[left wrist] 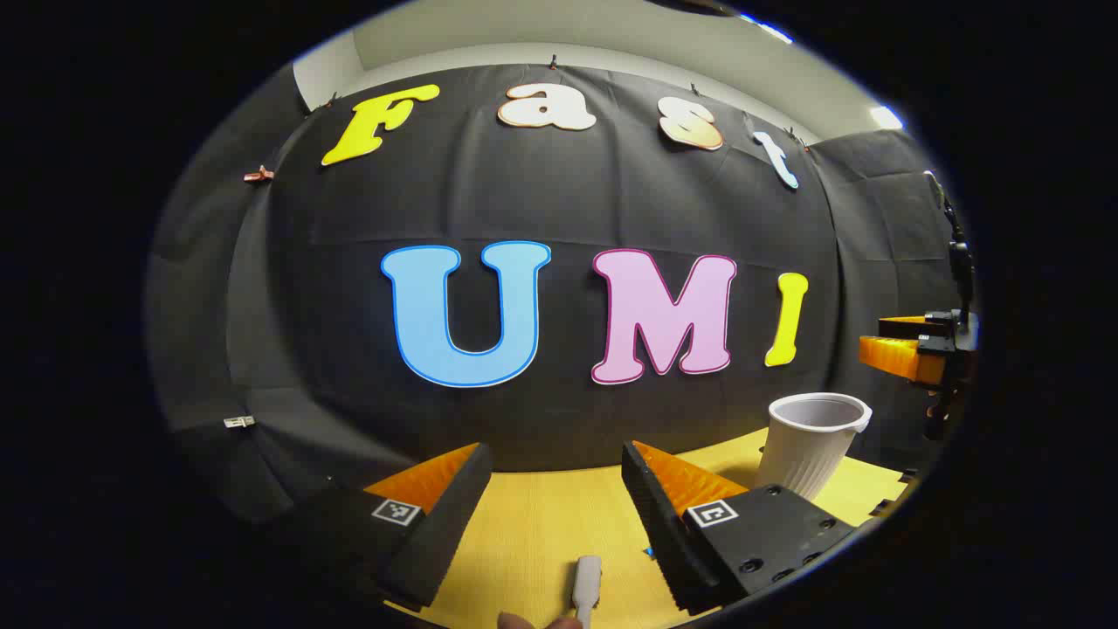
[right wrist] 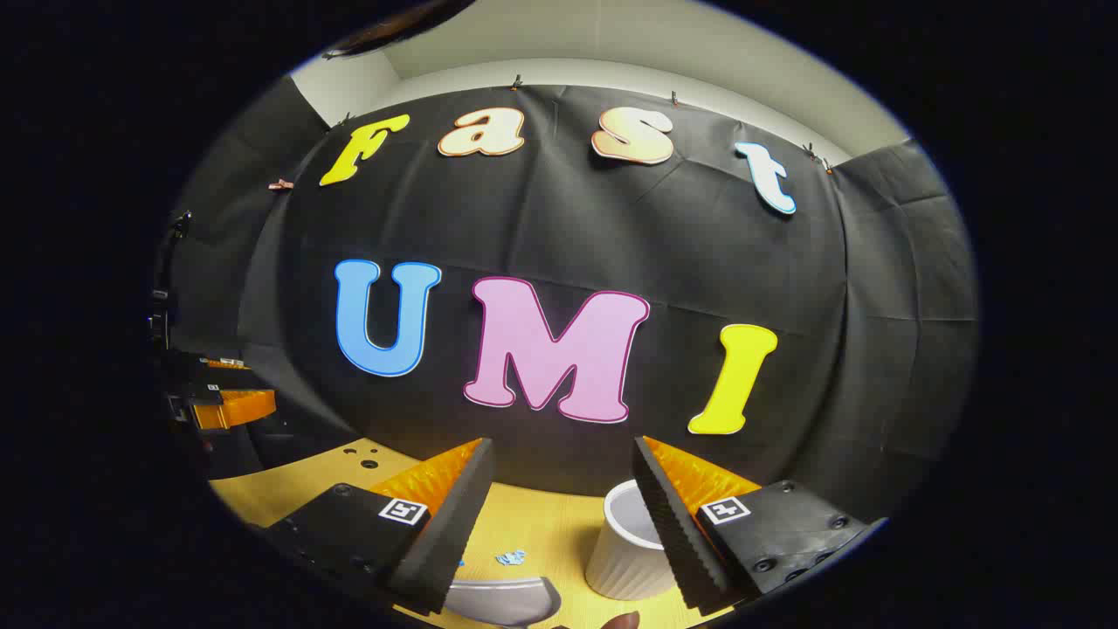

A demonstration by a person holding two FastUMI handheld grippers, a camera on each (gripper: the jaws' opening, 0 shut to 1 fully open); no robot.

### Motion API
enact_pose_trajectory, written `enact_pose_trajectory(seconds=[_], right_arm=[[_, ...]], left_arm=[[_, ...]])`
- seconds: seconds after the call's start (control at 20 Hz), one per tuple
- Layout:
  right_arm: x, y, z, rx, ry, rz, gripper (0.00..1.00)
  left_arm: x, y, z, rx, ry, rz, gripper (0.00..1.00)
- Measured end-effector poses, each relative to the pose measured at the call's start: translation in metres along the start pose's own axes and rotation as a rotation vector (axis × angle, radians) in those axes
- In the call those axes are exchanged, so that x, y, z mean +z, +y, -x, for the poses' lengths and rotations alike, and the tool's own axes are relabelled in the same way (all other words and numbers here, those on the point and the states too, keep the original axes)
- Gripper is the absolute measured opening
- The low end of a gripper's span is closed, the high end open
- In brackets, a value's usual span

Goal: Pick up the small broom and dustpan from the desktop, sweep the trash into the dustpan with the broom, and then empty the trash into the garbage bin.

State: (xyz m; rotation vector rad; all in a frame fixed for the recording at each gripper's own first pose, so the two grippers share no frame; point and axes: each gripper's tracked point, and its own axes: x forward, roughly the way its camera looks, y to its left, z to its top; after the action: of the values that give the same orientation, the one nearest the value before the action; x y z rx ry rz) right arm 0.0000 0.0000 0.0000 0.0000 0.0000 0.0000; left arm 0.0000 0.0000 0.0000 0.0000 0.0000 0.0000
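Hovering above the yellow desk (left wrist: 533,533), the left gripper (left wrist: 550,511) has its fingers spread wide with nothing between them. Just below that gap, at the near edge of the left gripper view, a pale handle end (left wrist: 587,587) lies on the desk; it is probably the broom's or the dustpan's, though too little of it shows to say which. In the right gripper view the right gripper (right wrist: 559,511) is likewise spread and empty. Near its fingers lies a curved grey-white rim (right wrist: 502,601), most likely the dustpan. A little farther out sit small blue scraps (right wrist: 511,556), the trash to be swept. Beside them, to the right, stands a white ribbed cup (right wrist: 624,550), partly hidden by the right finger, which seems to serve as the garbage bin. The same cup (left wrist: 812,441) appears farther off to the right in the left gripper view, with the other gripper (left wrist: 908,349) beyond it at the edge.

Neither tool looks picked up yet. The main risk is a grasp made almost blind, since both tools sit at the very bottom of each view: a finger could land on the handle and skid it away. The cup looks light, and a finger swinging past could tip it. A careless pass could also scatter the scraps.
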Motion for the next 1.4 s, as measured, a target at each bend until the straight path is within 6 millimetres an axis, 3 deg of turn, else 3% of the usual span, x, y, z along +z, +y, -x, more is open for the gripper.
enact_pose_trajectory(seconds=[0.3, 0.35, 0.55, 0.6, 0.65, 0.7, 0.9, 1.1, 1.4], right_arm=[[-0.004, -0.002, -0.002, 0.010, 0.005, -0.014, 0.93], [-0.004, -0.001, -0.003, 0.012, 0.006, -0.018, 0.97], [-0.003, -0.002, -0.005, 0.016, -0.002, -0.020, 0.97], [-0.003, -0.001, -0.005, 0.017, 0.000, -0.017, 0.93], [-0.004, -0.001, -0.006, 0.020, 0.001, -0.017, 0.97], [-0.004, -0.001, -0.006, 0.024, 0.004, -0.015, 0.93], [-0.021, 0.004, -0.008, 0.067, 0.063, 0.003, 0.97], [-0.090, 0.025, 0.007, 0.225, 0.346, 0.017, 0.98], [-0.209, 0.025, 0.054, 0.315, 0.783, 0.053, 0.97]], left_arm=[[0.003, -0.002, -0.003, -0.004, 0.006, -0.008, 0.95], [0.002, -0.002, -0.004, -0.003, 0.008, -0.009, 0.95], [-0.001, -0.001, -0.006, 0.006, 0.012, -0.005, 0.95], [0.001, 0.000, -0.006, 0.007, 0.014, -0.005, 0.95], [-0.002, -0.001, -0.006, 0.008, 0.015, -0.005, 0.95], [-0.001, 0.000, -0.006, 0.008, 0.018, -0.004, 0.95], [-0.006, 0.002, -0.007, 0.014, 0.029, -0.003, 0.95], [-0.016, 0.003, -0.007, 0.023, 0.044, 0.004, 0.95], [-0.034, 0.005, -0.001, 0.032, 0.071, -0.005, 0.95]])
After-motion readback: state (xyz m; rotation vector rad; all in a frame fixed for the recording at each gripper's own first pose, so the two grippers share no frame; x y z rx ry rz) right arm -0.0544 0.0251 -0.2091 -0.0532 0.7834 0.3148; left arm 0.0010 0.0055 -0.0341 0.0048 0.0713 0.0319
